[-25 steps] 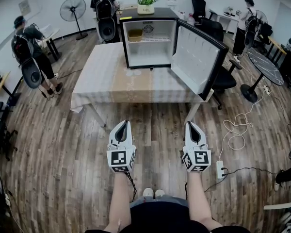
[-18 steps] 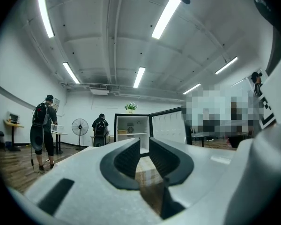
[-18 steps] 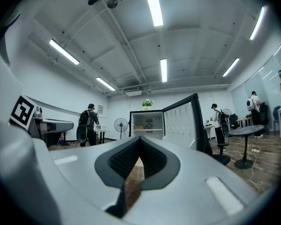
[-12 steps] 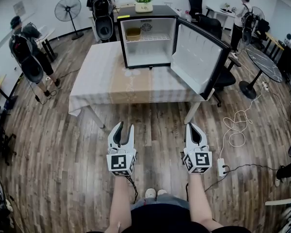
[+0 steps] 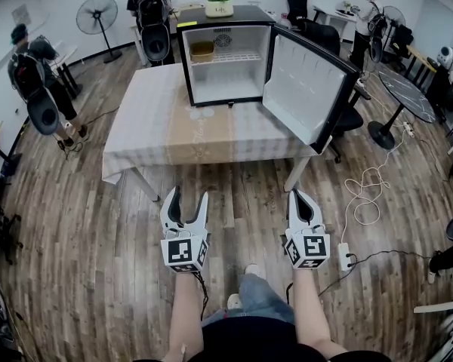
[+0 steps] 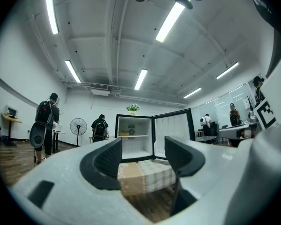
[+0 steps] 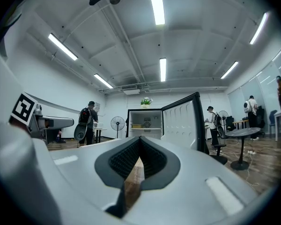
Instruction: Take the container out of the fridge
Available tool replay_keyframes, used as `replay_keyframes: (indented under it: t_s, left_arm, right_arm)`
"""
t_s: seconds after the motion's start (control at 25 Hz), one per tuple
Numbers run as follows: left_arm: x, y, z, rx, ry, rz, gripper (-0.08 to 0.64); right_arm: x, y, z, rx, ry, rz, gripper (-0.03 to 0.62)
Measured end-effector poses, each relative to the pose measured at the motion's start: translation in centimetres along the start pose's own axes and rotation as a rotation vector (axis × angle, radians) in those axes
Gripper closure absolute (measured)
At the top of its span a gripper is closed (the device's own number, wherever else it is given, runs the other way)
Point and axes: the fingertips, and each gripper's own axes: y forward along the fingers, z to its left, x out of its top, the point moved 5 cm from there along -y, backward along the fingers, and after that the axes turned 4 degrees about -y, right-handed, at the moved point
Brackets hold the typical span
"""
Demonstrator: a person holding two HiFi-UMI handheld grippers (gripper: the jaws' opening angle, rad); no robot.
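Grippers waiting near, mini fridge [image 5: 228, 81] standing open far off
Left gripper [image 5: 186, 196] is hanging spread and empty, right gripper [image 5: 299, 196] is staying pressed together; tan container [image 5: 201, 50] is sitting upper-shelf left.

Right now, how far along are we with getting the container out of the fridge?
Done: the fridge door stands open. In hand: nothing. The left gripper is open and empty, the right gripper shut and empty, both over the floor short of the table. Left: the container sits on the upper shelf inside, so walk up, grip it and bring it out.
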Motion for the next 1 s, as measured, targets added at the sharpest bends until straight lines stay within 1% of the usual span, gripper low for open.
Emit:
replay_keyframes:
  t_s: [0.2,0.4,0.52,0.72,0.88,1.0]
  left_arm:
    - [-0.5,2.9,0.8,-0.001,0.001,0.0,0.281]
    - [-1.6,8.5,2.3,0.008,0.014,-0.01,0.281]
    - [-2.5,13.1,3.5,0.019,0.022,-0.013,0.281]
    - [-4.2,22.6,6.0,0.046,0.03,-0.003,0.281]
    - [-3.8,30.6,8.2,0.076,0.018,-0.006,0.281]
    - [-3.6,35.7,9.5,0.094,0.018,-0.003,0.281]
  right_arm:
    - [-0.3,2.6,-1.1,-0.004,-0.001,-0.008,0.584]
    - [-1.6,8.5,-3.1,0.004,0.005,-0.025,0.584]
    - [-2.3,13.9,-4.5,0.023,-0.01,-0.036,0.584]
    - [-2.9,24.6,-6.7,0.08,-0.028,-0.042,0.584]
    - [-2.4,33.6,-8.4,0.138,-0.028,-0.039,0.584]
    - [-2.3,39.1,-9.0,0.181,-0.019,-0.034,0.584]
